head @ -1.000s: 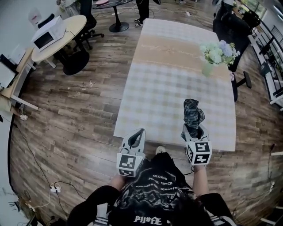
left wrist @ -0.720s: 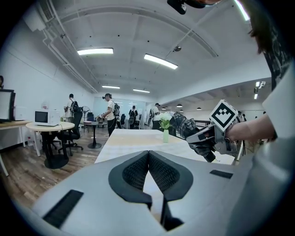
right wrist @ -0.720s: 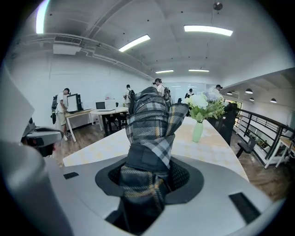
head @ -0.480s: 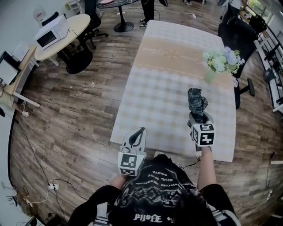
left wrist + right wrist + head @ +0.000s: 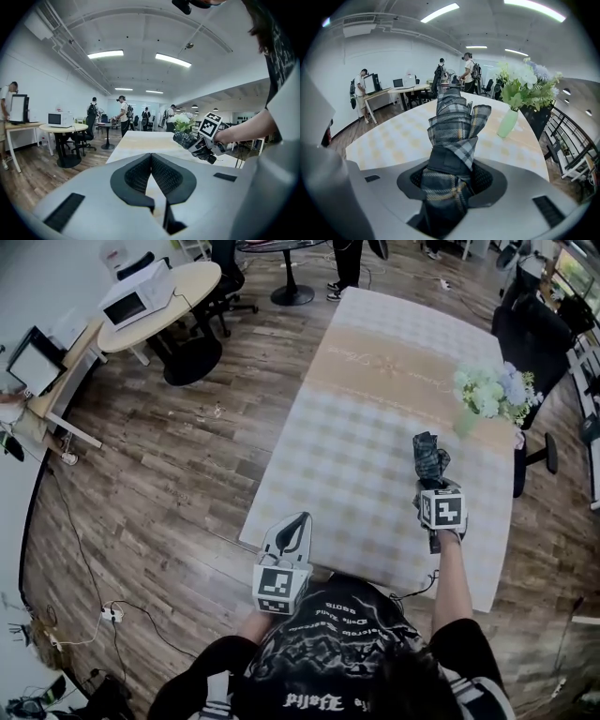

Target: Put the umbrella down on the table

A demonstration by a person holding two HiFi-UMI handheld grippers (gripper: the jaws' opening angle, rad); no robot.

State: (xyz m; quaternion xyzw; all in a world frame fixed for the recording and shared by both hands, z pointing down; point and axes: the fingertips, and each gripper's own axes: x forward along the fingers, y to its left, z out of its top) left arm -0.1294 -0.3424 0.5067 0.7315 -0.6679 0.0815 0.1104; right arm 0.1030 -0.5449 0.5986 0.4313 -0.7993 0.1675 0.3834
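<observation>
Gripping the folded umbrella [image 5: 429,454], the right gripper [image 5: 431,487] holds it over the table [image 5: 356,437], near its right edge; the left gripper [image 5: 293,532], jaws together and empty, hangs at the table's near edge.

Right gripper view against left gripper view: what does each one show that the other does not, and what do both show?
Only the right gripper view: the right gripper from inside, jaws pressed on the plaid umbrella, and the pale green vase. Only the left gripper view: the left gripper, shut on nothing, and a microwave on a round table. Both: the umbrella, the flowers, the checked table.
</observation>
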